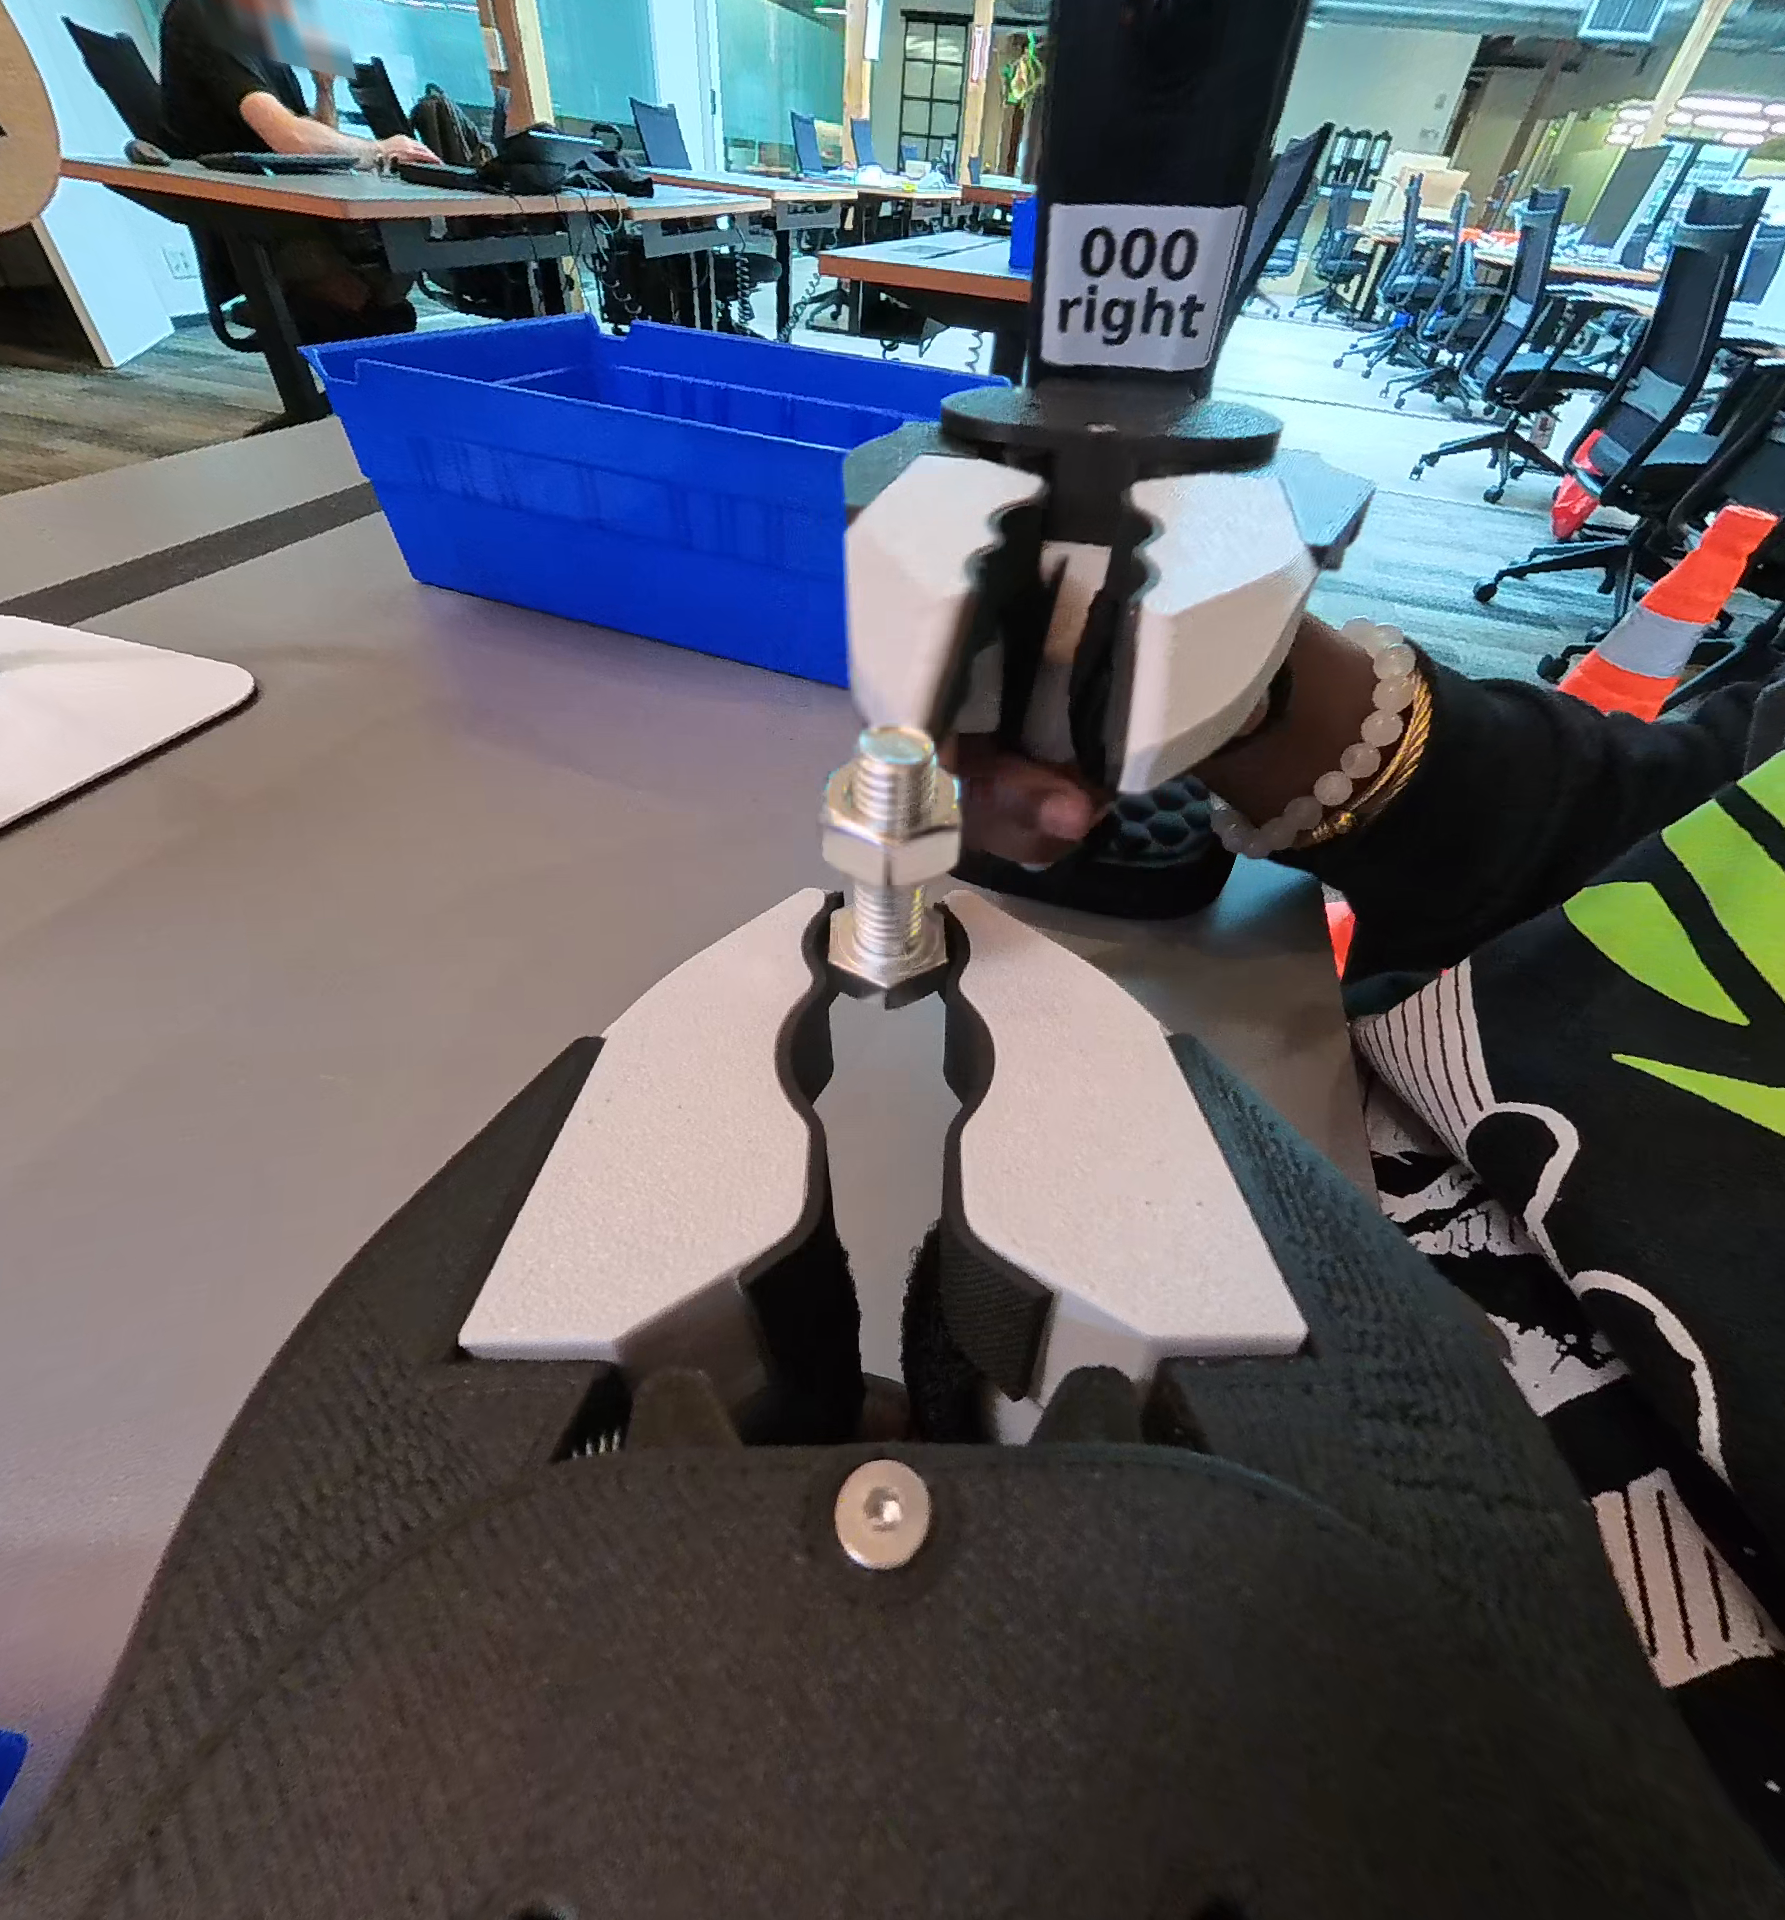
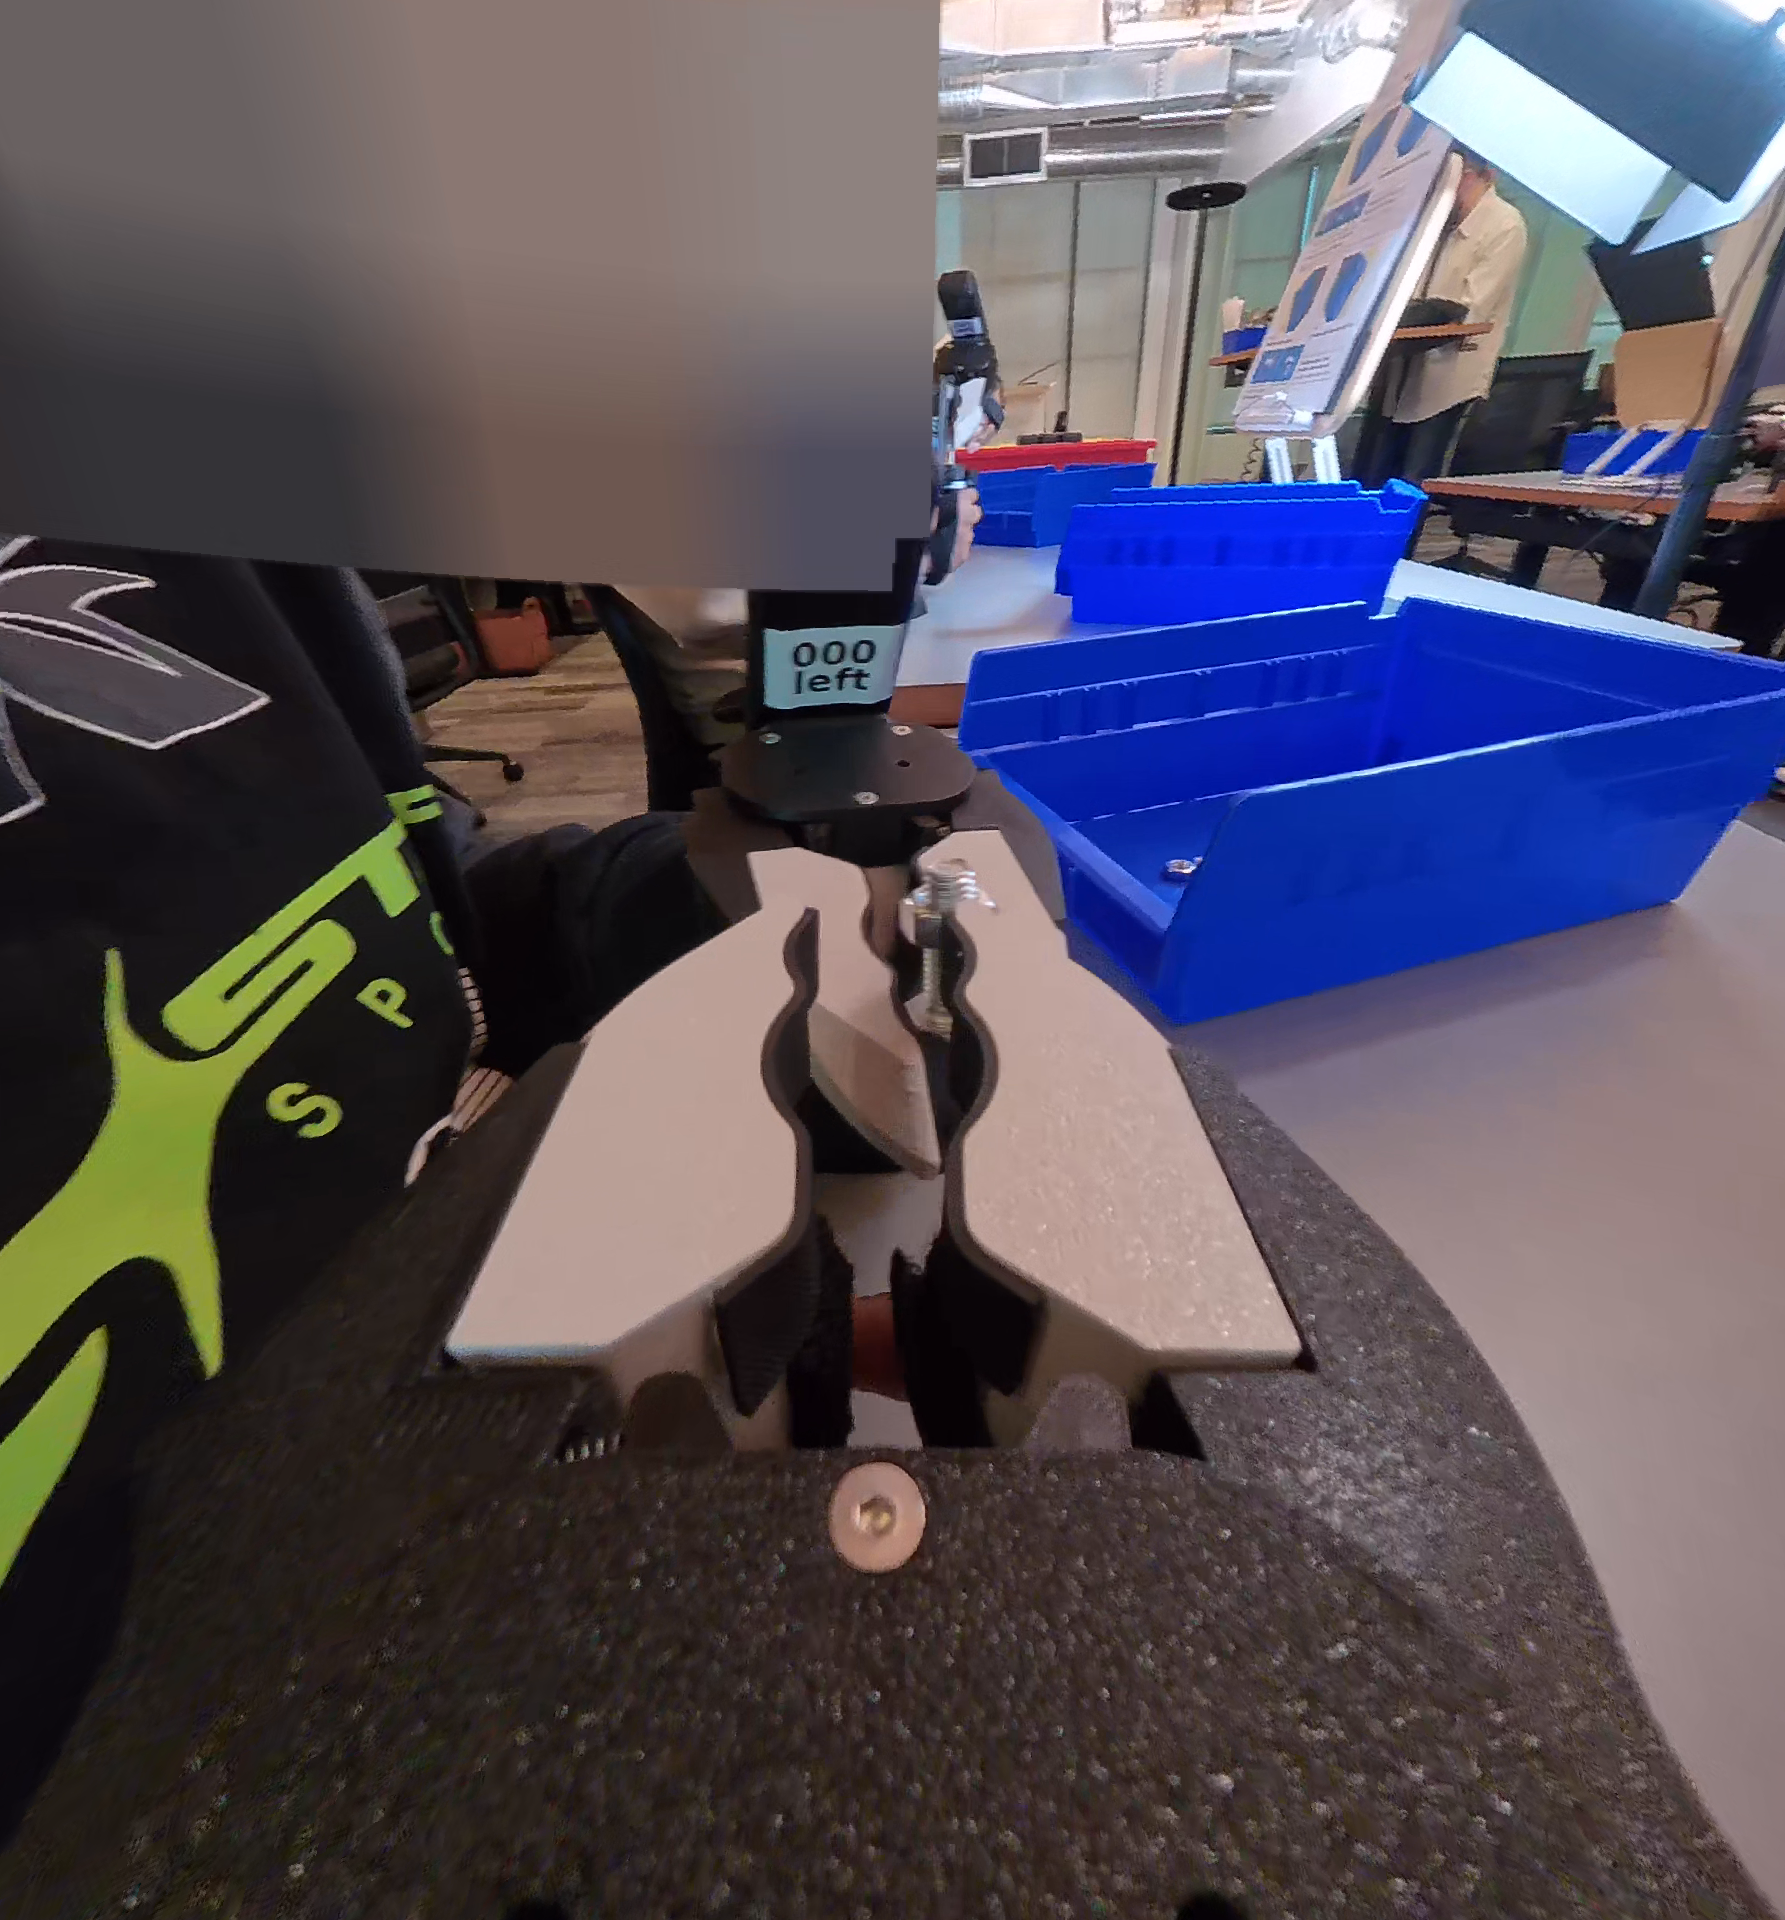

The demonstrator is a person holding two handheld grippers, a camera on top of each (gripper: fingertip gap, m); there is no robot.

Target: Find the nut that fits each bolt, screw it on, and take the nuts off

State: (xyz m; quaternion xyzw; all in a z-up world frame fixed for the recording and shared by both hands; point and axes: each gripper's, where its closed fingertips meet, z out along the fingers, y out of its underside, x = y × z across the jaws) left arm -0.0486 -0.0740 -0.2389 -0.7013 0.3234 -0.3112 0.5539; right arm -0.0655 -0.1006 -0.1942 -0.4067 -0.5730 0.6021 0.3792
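My left gripper [image 1: 886, 966] is shut on the hex head of a silver bolt [image 1: 883, 914] and holds it upright above the grey table [image 1: 348, 935]. A silver nut [image 1: 890, 821] sits on the thread near the top of the bolt. My right gripper [image 1: 1039, 743] hangs just right of the bolt's top, slightly open and empty. In the right wrist view, the right gripper [image 2: 883, 925] shows a narrow gap. The bolt [image 2: 932, 956] and nut [image 2: 945, 883] stand by its right fingertip, not between the fingers. One finger [image 2: 867, 1081] of the left gripper shows through the gap.
A blue bin [image 1: 597, 488] stands on the table behind the grippers; the right wrist view shows its wall [image 2: 1387, 883] and one loose nut [image 2: 1179, 864] inside. A second blue bin [image 2: 1231, 551] stands farther back. A white pad [image 1: 67, 717] lies at the left. There is about 5 cm between the tips of the two grippers.
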